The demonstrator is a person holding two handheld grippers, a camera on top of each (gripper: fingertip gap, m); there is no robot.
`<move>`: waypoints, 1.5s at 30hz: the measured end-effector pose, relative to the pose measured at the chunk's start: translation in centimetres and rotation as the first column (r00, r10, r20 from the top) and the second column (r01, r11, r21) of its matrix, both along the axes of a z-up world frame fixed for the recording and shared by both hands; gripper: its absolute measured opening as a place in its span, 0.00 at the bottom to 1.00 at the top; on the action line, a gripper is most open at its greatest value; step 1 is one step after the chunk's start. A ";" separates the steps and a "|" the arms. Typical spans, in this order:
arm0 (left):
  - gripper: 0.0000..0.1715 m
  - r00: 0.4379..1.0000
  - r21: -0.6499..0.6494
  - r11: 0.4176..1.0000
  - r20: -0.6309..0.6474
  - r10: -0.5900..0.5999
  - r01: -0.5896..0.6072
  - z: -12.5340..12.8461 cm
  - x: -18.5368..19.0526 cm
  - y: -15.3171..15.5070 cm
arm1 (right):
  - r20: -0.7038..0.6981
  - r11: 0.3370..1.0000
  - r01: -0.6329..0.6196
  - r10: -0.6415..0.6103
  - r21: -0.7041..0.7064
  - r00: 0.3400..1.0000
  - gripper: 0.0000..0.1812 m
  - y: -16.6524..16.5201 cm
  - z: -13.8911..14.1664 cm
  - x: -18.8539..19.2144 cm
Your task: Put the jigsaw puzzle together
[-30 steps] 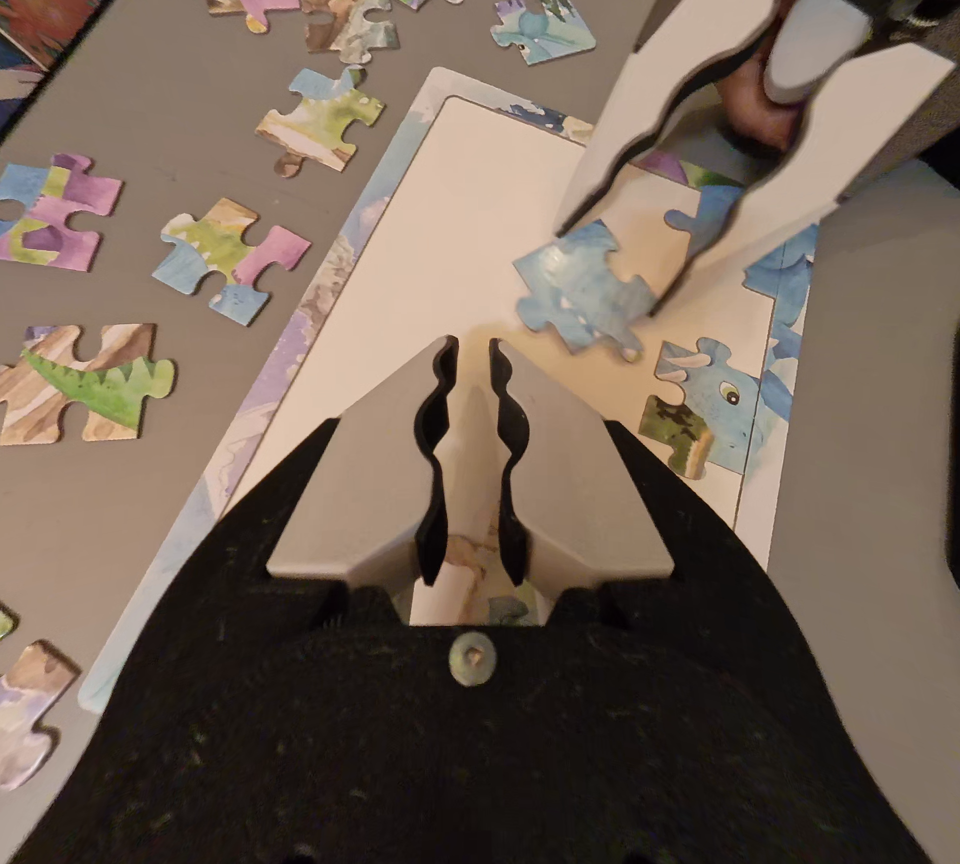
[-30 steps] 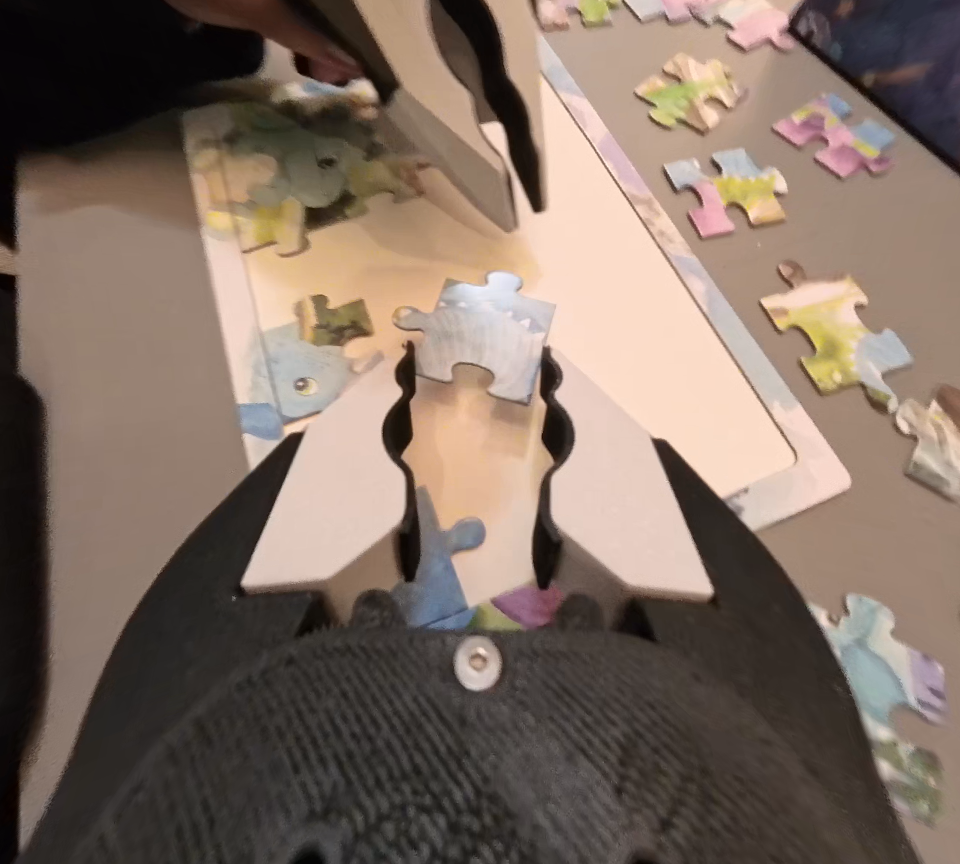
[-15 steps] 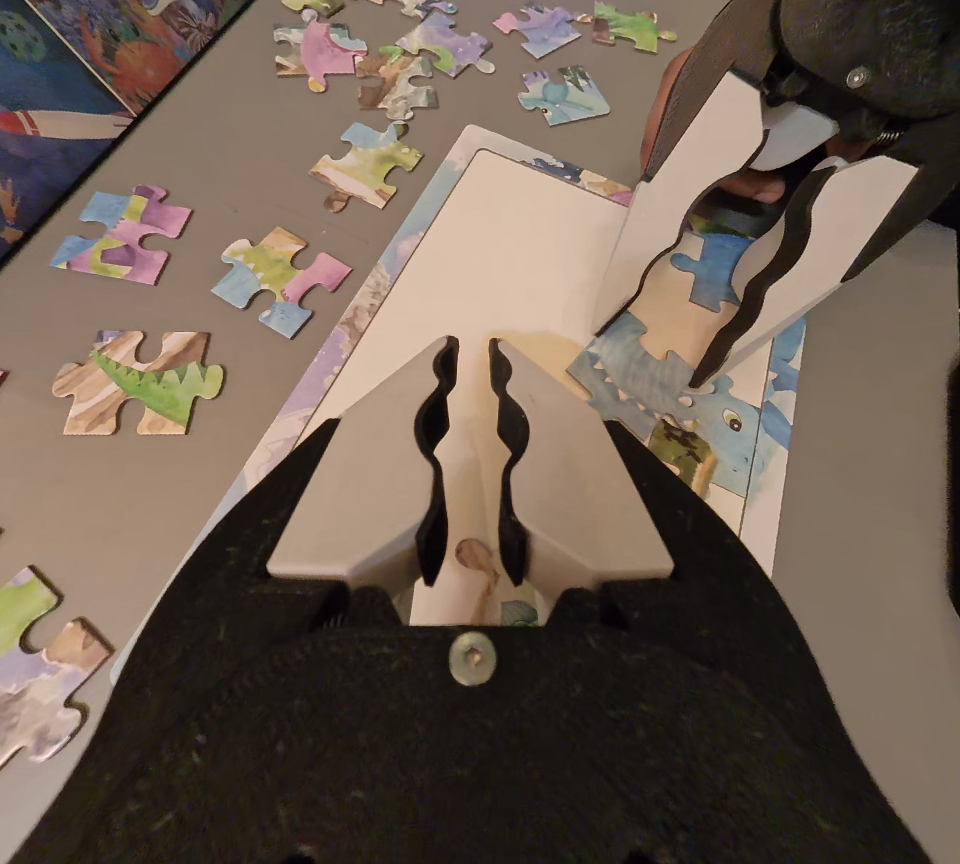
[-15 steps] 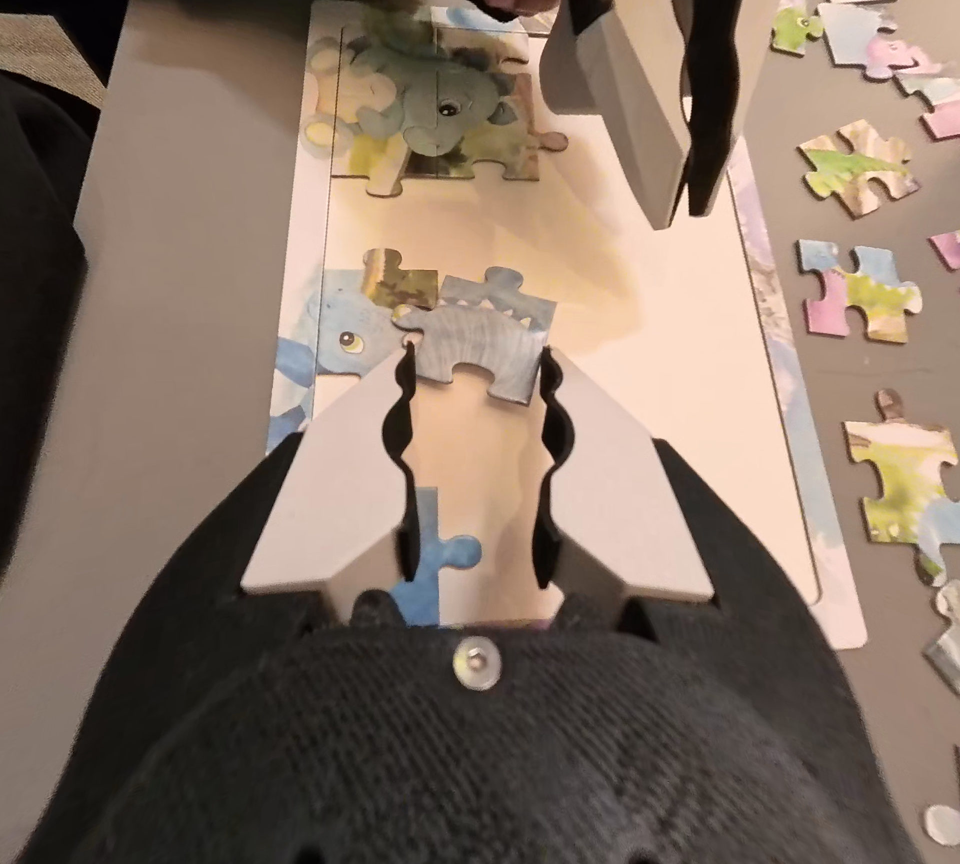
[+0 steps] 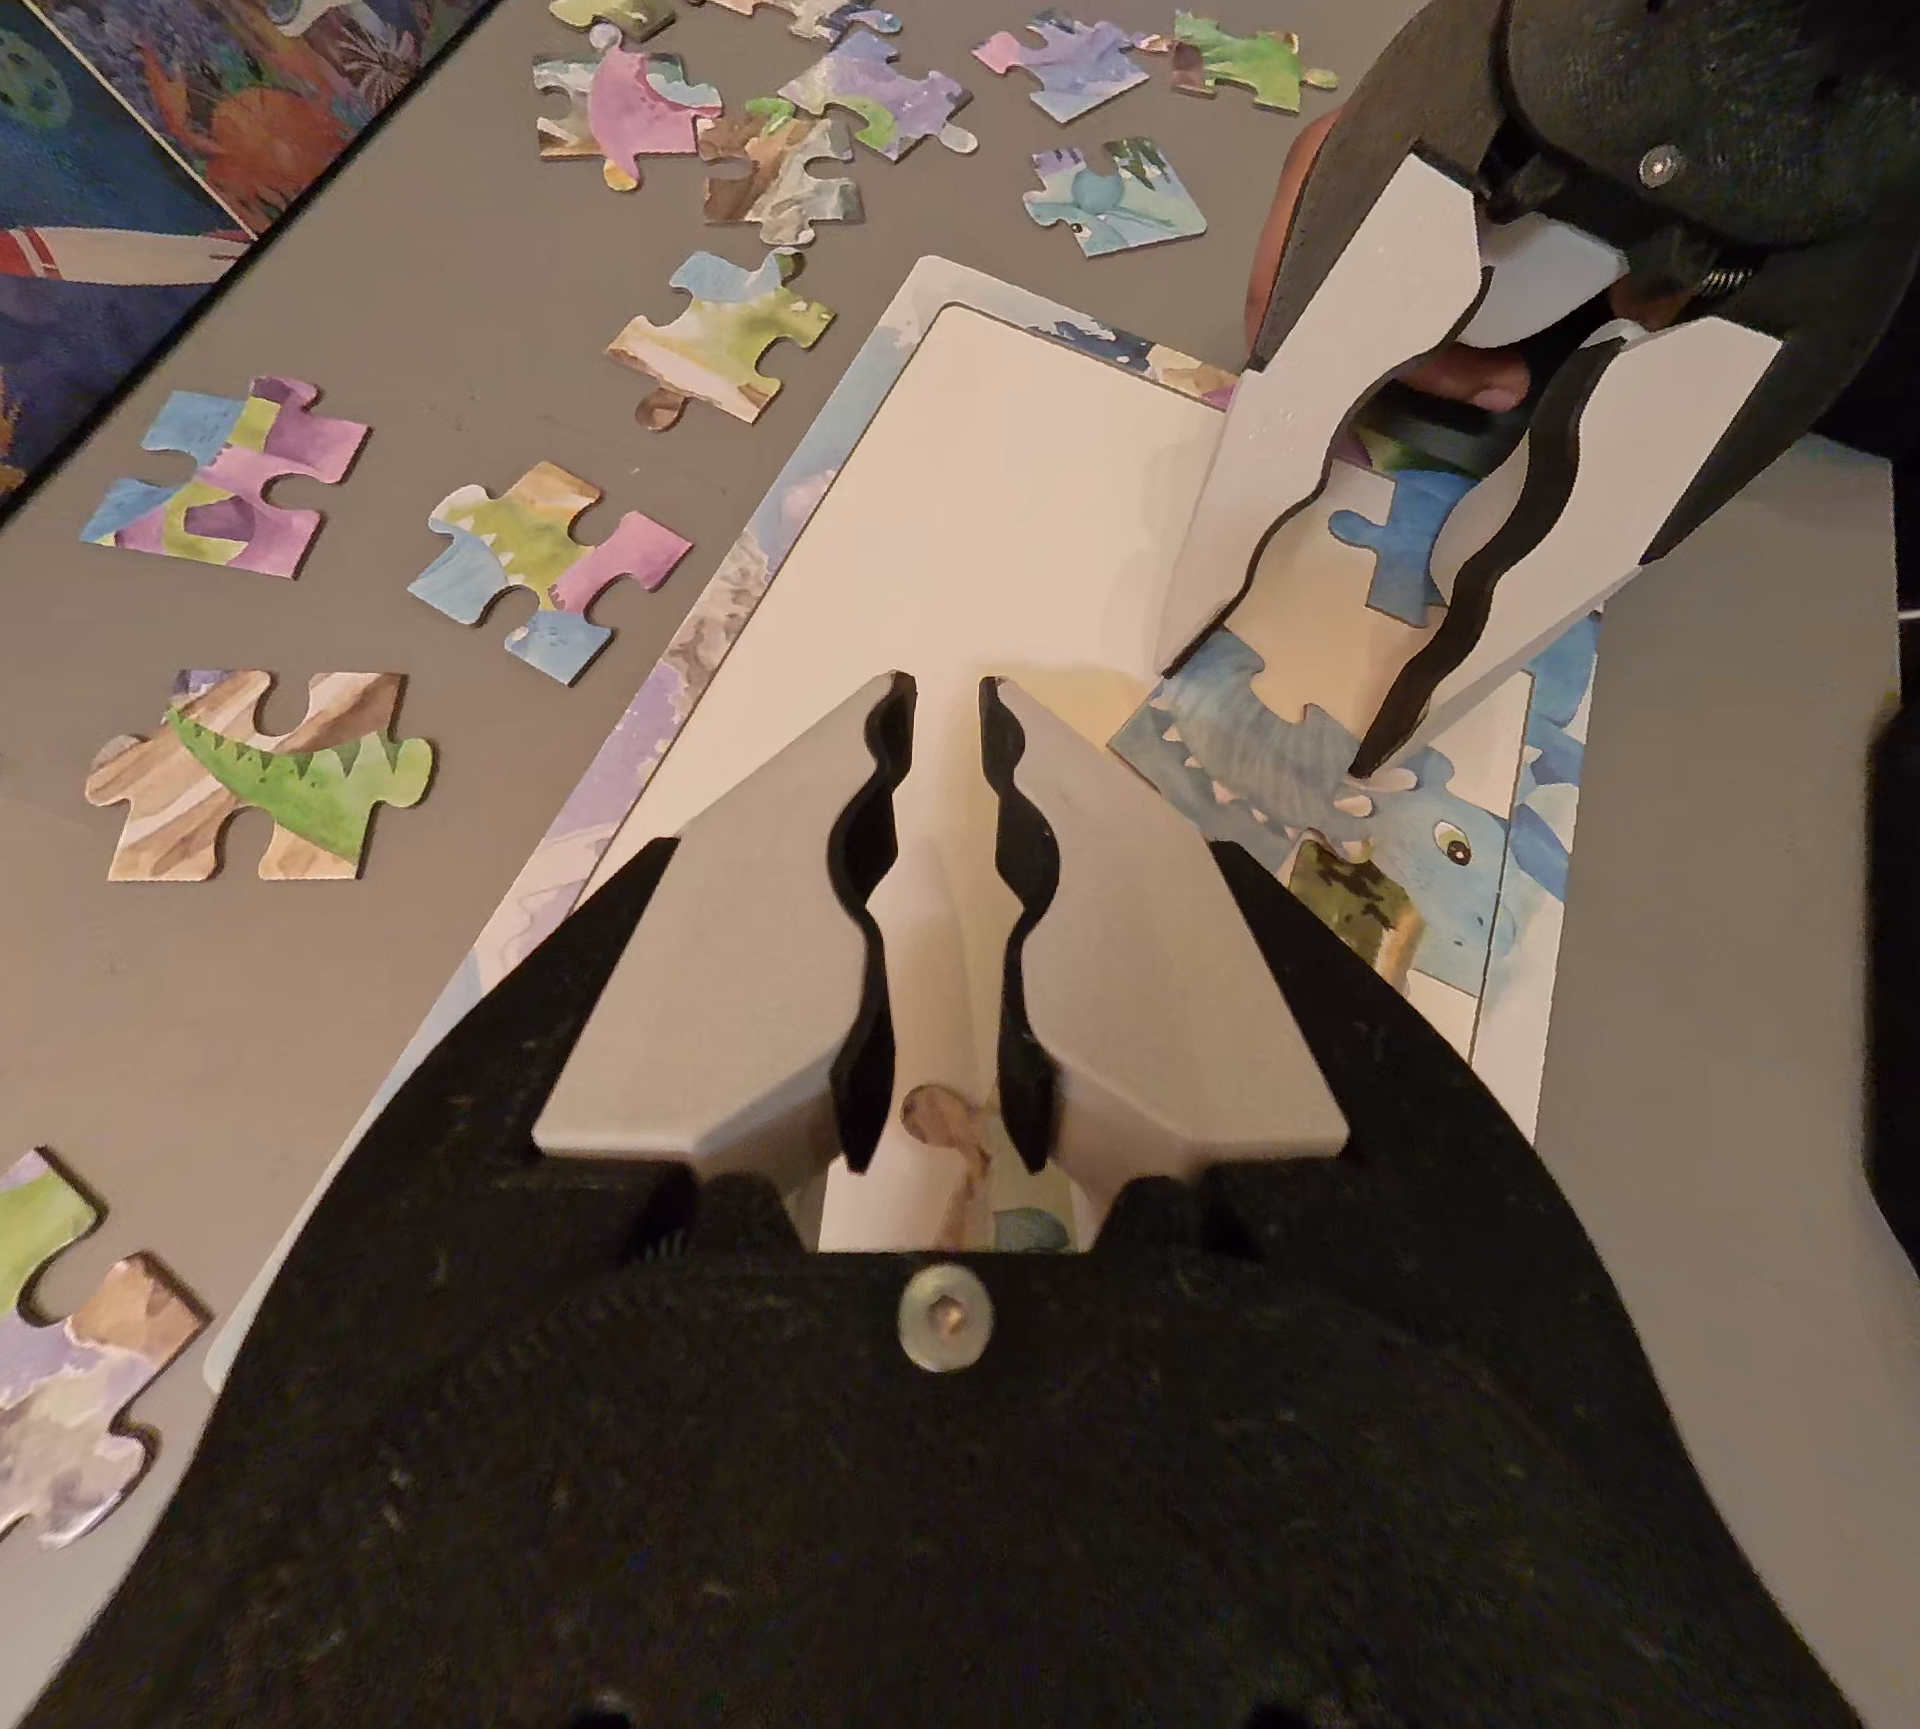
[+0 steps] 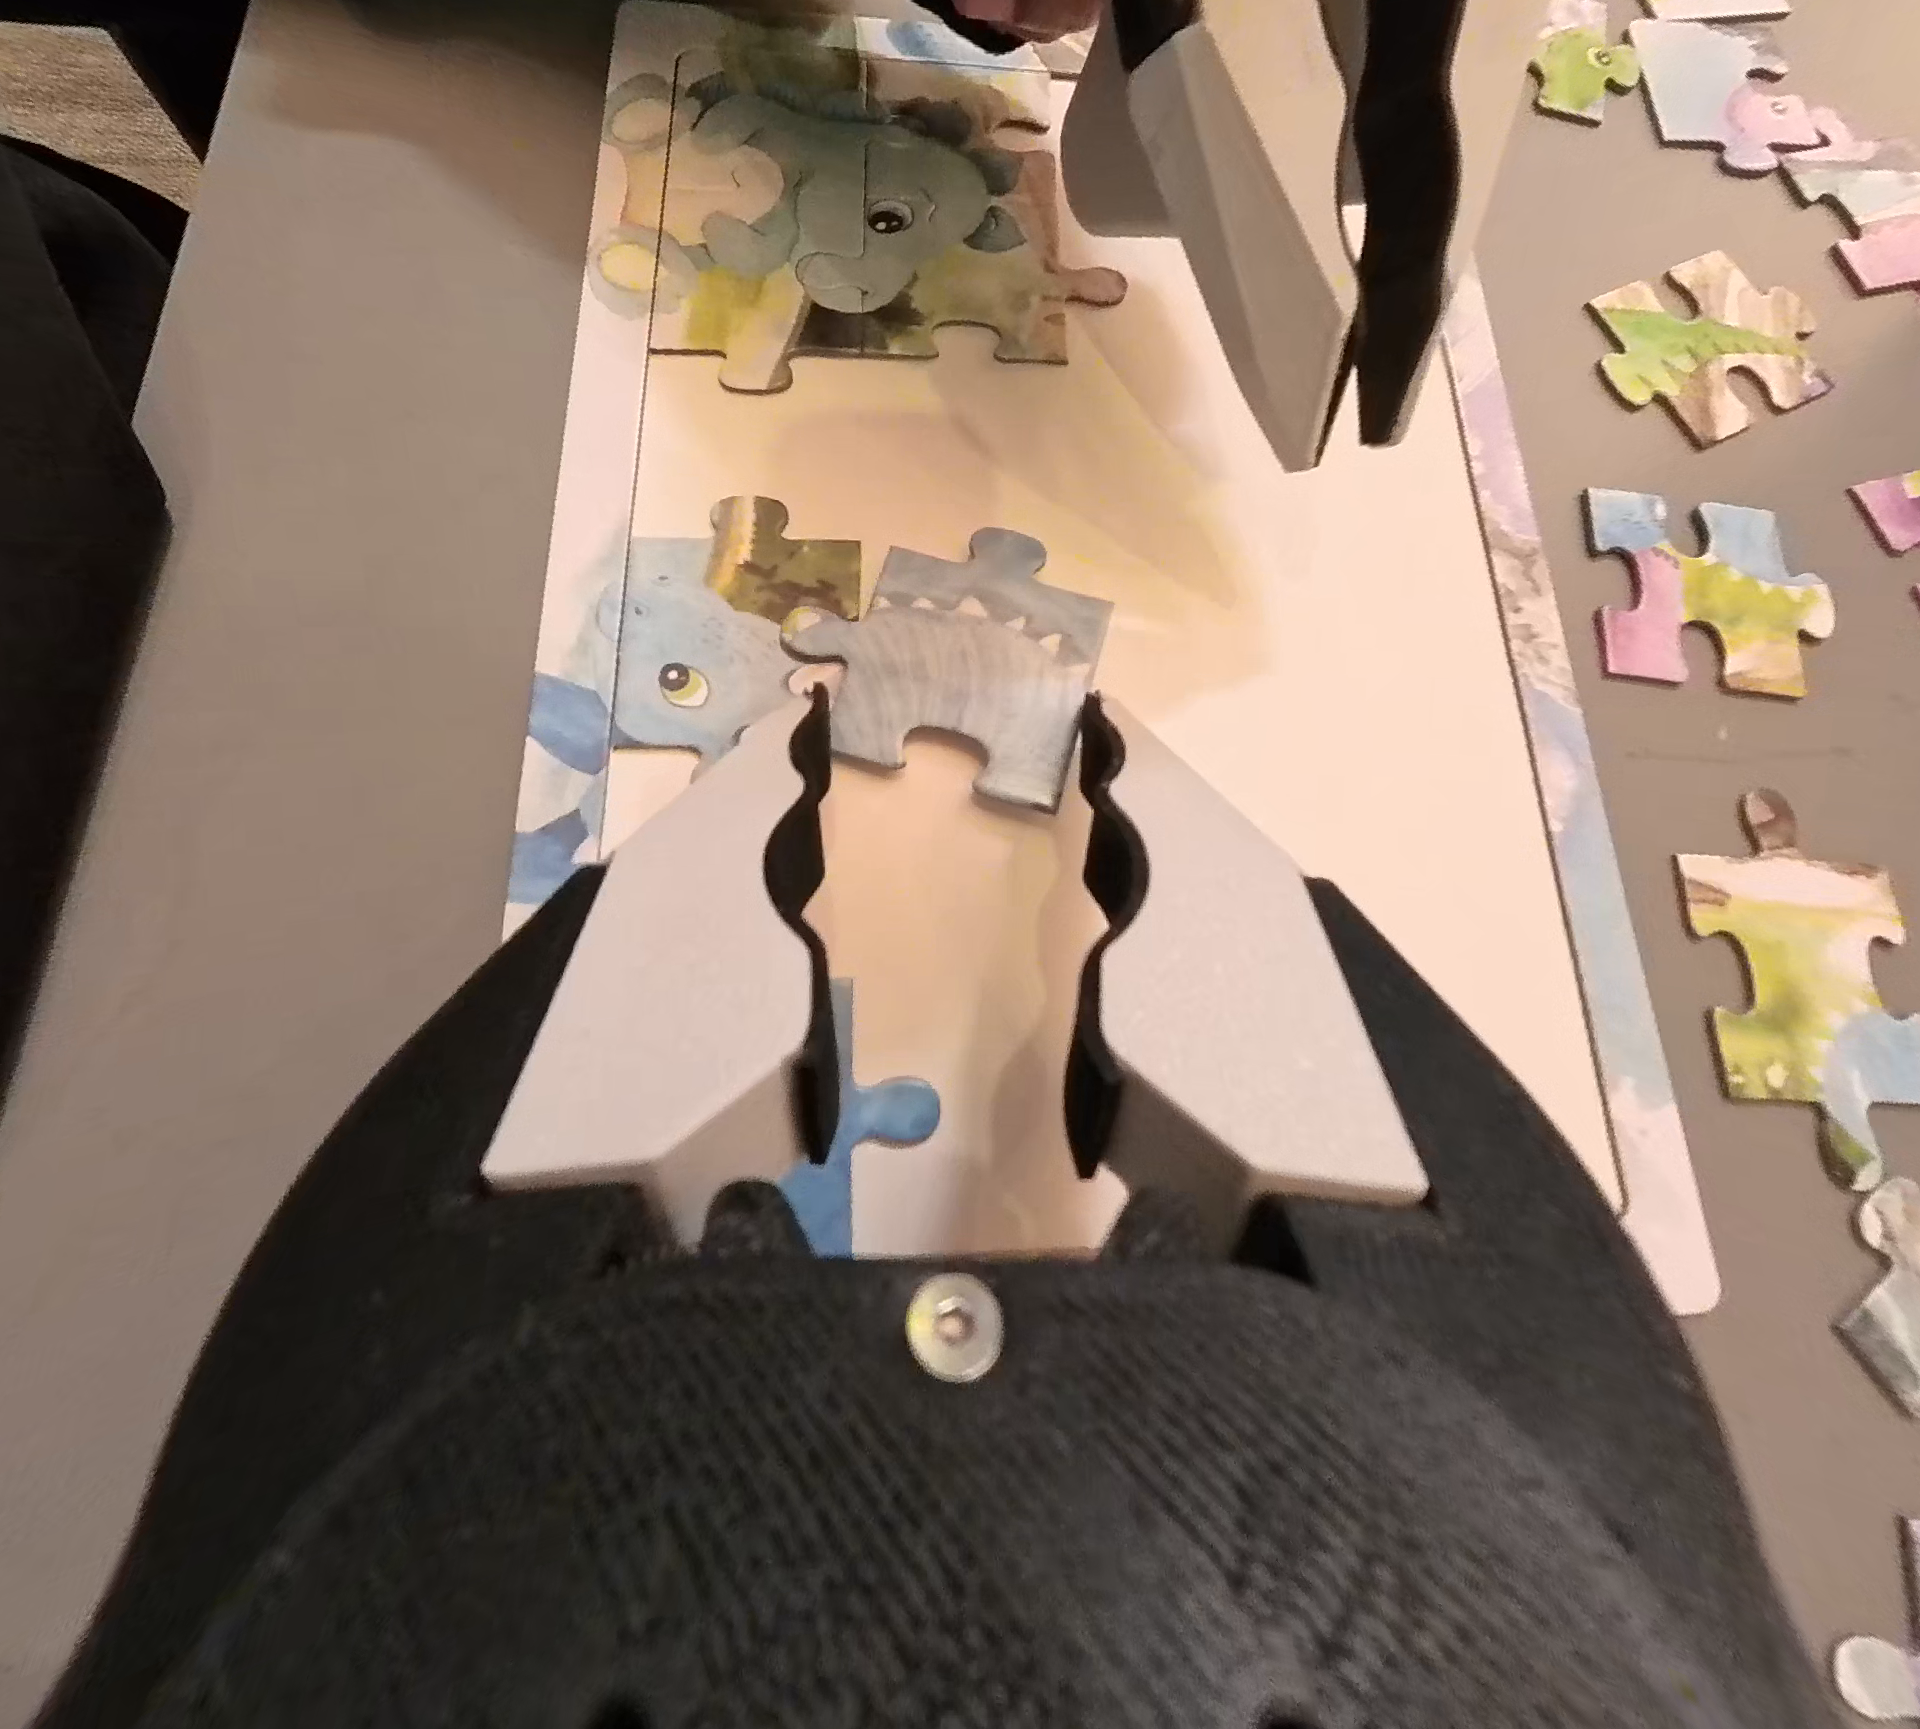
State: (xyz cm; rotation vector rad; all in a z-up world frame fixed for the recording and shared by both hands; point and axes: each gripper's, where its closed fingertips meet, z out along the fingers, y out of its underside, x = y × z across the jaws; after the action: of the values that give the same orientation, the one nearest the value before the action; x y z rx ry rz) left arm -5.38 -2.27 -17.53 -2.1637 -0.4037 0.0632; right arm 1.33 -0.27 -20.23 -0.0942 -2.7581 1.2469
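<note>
**Blue piece lowered against the dinosaur's head**

We hold the blue-grey spiked piece (image 6: 961, 692) between the fingertips of our right gripper (image 6: 951, 708), clamped across its width so we can steer its knob toward the blue dinosaur-head piece (image 6: 675, 661) already seated in the puzzle tray (image 6: 1351, 744). It lies low on the tray, touching that neighbour, though whether the knob has locked in we cannot tell. Our left gripper (image 5: 940, 687) hangs over the bare tray with its jaws a narrow gap apart, holding nothing (kept clear of the join, we judge). Loose pieces (image 5: 540, 552) wait on the grey table (image 5: 416, 277). A second ago the piece hung well above the tray's middle; half a second ago it was nearly where it is now.
</note>
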 end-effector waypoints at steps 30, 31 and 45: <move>0.07 1.000 0.002 1.000 -0.004 0.000 0.000 0.1 0.0 0.1 | -0.010 1.000 -0.013 0.013 -0.008 1.000 0.26 0.0 0.2 0.0; 0.07 1.000 0.001 1.000 -0.004 0.000 0.000 0.1 0.0 0.1 | -0.008 1.000 -0.018 0.018 -0.011 1.000 0.26 0.0 0.2 0.1; 0.07 1.000 0.004 1.000 -0.007 -0.005 0.005 0.1 0.1 0.2 | 0.046 1.000 0.012 -0.011 -0.026 0.999 0.32 0.6 0.1 0.0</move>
State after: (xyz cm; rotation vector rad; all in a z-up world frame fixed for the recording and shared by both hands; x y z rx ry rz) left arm -5.24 -2.09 -17.40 -2.1597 -0.3946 0.0669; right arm 1.31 0.31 -20.09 -0.1427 -2.7752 1.2944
